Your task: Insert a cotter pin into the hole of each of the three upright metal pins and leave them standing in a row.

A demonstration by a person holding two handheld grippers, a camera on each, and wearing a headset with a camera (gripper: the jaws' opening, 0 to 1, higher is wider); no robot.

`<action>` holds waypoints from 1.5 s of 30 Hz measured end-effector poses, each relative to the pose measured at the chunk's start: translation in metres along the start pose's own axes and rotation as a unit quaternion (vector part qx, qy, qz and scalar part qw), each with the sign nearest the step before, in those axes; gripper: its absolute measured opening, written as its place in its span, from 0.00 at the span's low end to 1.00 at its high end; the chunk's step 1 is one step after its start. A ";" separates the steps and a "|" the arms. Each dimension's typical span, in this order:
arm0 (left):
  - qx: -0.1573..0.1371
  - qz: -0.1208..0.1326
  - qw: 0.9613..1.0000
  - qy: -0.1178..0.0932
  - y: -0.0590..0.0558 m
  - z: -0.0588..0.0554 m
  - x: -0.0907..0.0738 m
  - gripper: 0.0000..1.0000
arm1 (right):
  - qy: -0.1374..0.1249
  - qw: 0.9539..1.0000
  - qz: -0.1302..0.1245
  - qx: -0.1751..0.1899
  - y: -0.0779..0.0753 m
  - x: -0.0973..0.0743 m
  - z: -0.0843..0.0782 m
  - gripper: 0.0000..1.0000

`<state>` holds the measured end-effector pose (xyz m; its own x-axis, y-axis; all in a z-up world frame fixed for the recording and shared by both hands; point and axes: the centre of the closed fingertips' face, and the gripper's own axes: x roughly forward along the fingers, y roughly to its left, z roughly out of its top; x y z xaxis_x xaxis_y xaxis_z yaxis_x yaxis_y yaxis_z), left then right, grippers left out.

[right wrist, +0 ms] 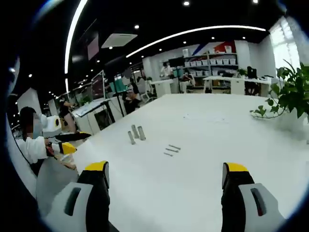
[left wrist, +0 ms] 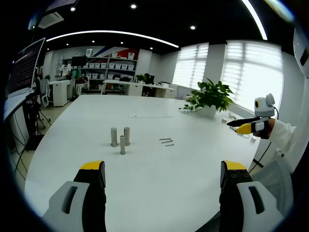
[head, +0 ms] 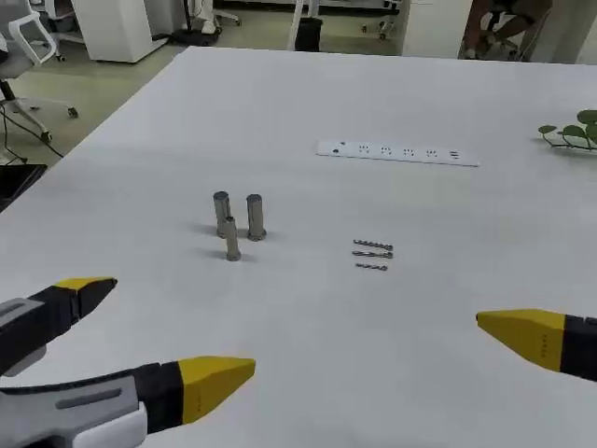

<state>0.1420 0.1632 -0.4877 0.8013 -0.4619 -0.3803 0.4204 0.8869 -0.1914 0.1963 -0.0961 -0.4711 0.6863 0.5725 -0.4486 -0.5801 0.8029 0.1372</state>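
Since all 3 cotter pins (head: 372, 255) are seen lying loose on the white worktop (head: 308, 112), with none seated in a hole, the task is judged to be at its very start. The 3 metal pins (head: 231, 238) are stood upright left of centre, but they are bunched in a triangle, 2 side by side on the far side and 1 just near of them, not in a row. The cotter pins are laid parallel in a small group to the right of the metal pins, apart from them. The left claw (head: 182, 325) is held spread wide over the near left of the worktop, with nothing between its jaws. The right claw (right wrist: 166, 169) is likewise spread and empty, at the near right. All 3 insertions are left to be done, and the row is yet to be formed. A power strip (head: 396, 152) is noted on the far side, well apart from the work.
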 end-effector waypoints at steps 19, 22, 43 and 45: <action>0.005 0.009 1.000 -0.002 0.005 0.007 -0.003 0.99 | 0.003 1.000 -0.003 0.004 -0.002 -0.001 -0.003 0.92; 0.007 0.007 1.000 0.002 0.002 0.004 -0.003 0.99 | 0.006 1.000 -0.004 0.007 -0.003 -0.002 -0.005 0.92; 0.017 0.020 0.999 0.021 0.010 -0.003 -0.006 0.99 | 0.016 1.000 -0.004 0.007 -0.003 -0.001 -0.007 0.91; 0.016 0.021 0.999 0.021 0.011 -0.003 -0.007 0.99 | 0.019 1.000 -0.004 0.006 -0.003 -0.002 -0.008 0.90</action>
<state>0.1402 0.1762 -0.4895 0.8000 -0.4228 -0.4256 0.4005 0.9046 -0.1459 0.1935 -0.1008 -0.4773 0.6739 0.5595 -0.4824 -0.5688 0.8097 0.1445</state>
